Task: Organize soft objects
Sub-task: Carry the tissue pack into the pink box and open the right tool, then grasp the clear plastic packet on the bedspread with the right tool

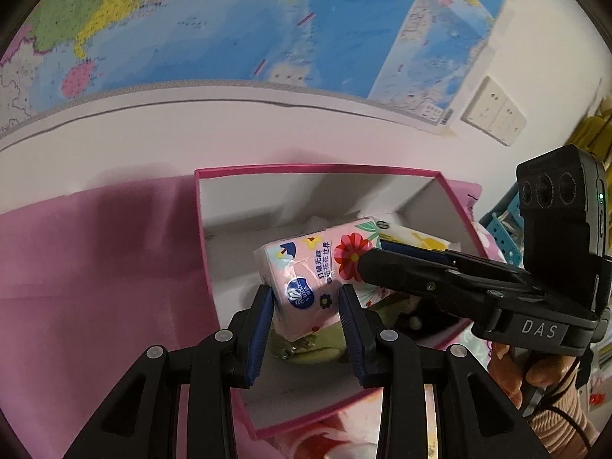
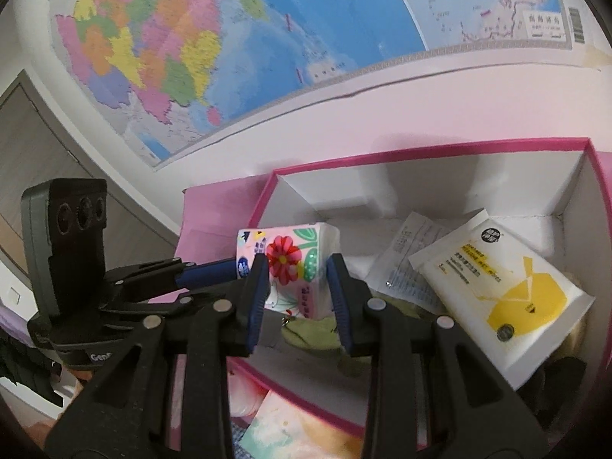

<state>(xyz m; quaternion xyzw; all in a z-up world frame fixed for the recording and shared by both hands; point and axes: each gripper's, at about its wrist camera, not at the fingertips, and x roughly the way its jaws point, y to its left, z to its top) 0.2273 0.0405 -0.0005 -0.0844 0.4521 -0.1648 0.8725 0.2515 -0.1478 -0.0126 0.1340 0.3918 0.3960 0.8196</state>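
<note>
Pink tissue pack [image 1: 306, 279] clamped between both tongs.

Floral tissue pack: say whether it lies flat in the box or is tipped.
Tipped. The floral tissue pack slants over the pink box, one end raised, between both grippers' jaws; full release cannot be told.

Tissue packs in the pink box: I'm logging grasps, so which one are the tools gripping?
The floral tissue pack with the red flower, clamped by both tools; the white pack with yellow shapes lies untouched beside it.

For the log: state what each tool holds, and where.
Both grip the floral tissue pack above the pink box: left tool one end, right tool the other.
</note>
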